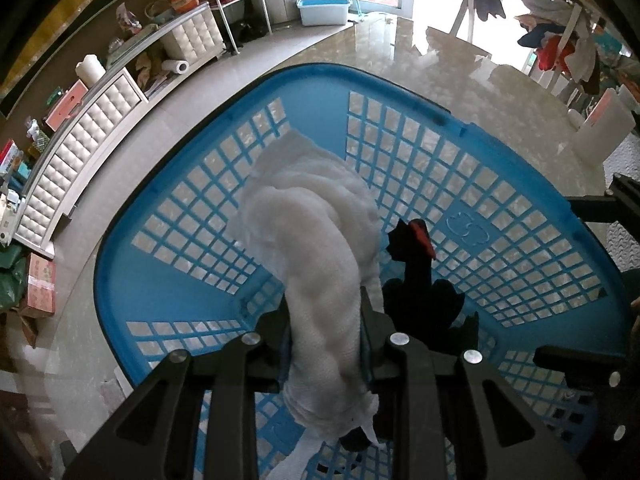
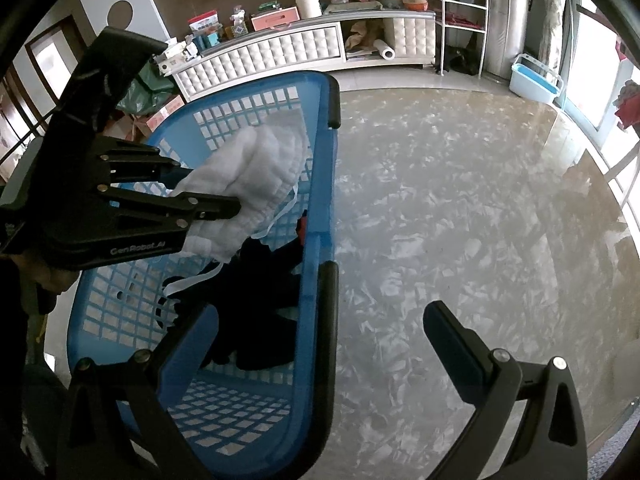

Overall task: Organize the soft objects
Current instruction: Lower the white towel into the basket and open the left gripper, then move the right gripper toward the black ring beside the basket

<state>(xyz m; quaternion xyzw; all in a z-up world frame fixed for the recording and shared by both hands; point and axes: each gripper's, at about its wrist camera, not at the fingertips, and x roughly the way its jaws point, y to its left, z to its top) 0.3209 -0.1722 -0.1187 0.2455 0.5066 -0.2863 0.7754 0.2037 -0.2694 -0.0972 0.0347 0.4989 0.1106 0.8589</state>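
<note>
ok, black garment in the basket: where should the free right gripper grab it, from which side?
From above, on the raised fold by the red patch of the black garment. It lies crumpled on the blue basket floor beside the white cloth held in the left gripper; the walls block side approaches.

Only legible text: "GenRobot.AI" in pale lettering on the black body of the left gripper, seen from the right wrist view. The blue laundry basket has an embossed mark moulded into its wall, shape visible but unreadable. Printing on boxes on the far shelf unit is too small to read.
</note>
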